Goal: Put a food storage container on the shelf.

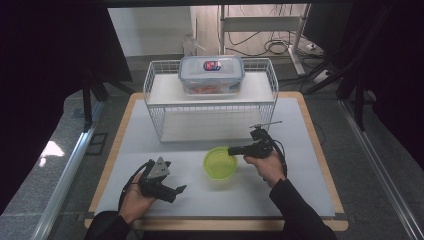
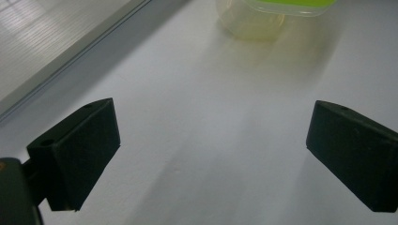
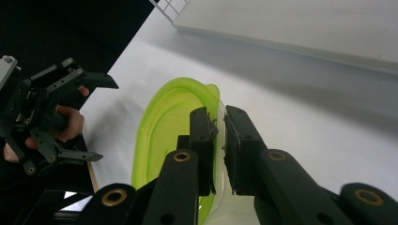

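White matting (image 1: 300,165) covers the wooden table top (image 1: 320,145), whose pale edge shows as a thin border on both sides and along the near side; beyond the table lie grey floor, dark curtains at either side and cables around a metal frame at the back. Ahead of both grippers stands a white wire rack (image 1: 210,100) with two shelves, and a clear lidded box (image 1: 211,74) sits on its upper shelf. Just left of the right gripper (image 1: 233,150) is the small green-lidded tub (image 1: 220,163), resting on the mat in front of the rack's lower shelf. In the right gripper view that gripper (image 3: 219,136) has its jaws pressed nearly together, pinching the tub's rim and the edge of its green lid (image 3: 173,117) between the pads. The left gripper (image 1: 172,175) lies low over the mat, held in the person's left hand (image 1: 134,200), well to the left of the tub and nearer the table's front edge; its jaws are spread wide with nothing between them, and in the left gripper view (image 2: 211,154) bare mat lies between the pads, with the tub (image 2: 263,18) farther ahead. To the right of the right gripper, and between the two grippers, the mat is bare; the rack closes off the space straight ahead.
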`<state>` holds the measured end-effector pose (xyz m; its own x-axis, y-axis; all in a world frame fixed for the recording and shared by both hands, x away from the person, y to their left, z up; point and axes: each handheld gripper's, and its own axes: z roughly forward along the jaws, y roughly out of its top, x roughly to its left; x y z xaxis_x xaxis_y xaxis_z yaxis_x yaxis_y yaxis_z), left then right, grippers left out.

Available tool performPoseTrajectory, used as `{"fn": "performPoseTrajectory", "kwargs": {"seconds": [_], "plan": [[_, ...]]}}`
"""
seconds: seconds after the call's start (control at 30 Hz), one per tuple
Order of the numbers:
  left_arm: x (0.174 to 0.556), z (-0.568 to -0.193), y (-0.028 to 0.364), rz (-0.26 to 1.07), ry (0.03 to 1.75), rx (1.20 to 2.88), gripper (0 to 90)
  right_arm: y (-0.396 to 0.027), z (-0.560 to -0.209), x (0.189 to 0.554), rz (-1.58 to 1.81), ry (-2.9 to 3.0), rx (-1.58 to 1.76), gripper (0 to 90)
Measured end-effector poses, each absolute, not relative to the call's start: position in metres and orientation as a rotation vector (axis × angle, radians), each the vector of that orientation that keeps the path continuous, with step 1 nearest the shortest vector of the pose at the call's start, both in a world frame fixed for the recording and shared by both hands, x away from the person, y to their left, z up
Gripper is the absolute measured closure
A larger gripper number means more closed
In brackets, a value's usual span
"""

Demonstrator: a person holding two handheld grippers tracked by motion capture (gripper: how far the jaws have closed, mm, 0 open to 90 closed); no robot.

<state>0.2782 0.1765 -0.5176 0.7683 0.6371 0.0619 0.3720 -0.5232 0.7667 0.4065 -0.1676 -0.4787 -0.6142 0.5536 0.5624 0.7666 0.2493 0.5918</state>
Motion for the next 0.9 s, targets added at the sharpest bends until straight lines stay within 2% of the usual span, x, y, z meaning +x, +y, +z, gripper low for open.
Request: {"fn": "performPoseTrajectory", "kwargs": {"seconds": [0.47, 0.6, 0.73, 0.9], "plan": [[0.278, -0.518, 0.176, 0.434, 0.748, 2.178, 3.1, -0.177, -0.479, 0.412, -1.331, -2.224, -1.249, 82.5], [0.278, -0.518, 0.176, 0.432, 0.748, 2.179, 3.1, -0.178, -0.482, 0.414, -1.326, -2.259, -1.289, 79.6], [0.278, -0.518, 0.176, 0.433, 0.747, 2.181, 3.1, -0.175, -0.485, 0.413, -1.284, -2.327, -1.324, 71.7], [0.278, -0.518, 0.176, 0.433, 0.747, 2.182, 3.1, -0.177, -0.489, 0.416, -1.268, -2.33, -1.379, 66.7]]}}
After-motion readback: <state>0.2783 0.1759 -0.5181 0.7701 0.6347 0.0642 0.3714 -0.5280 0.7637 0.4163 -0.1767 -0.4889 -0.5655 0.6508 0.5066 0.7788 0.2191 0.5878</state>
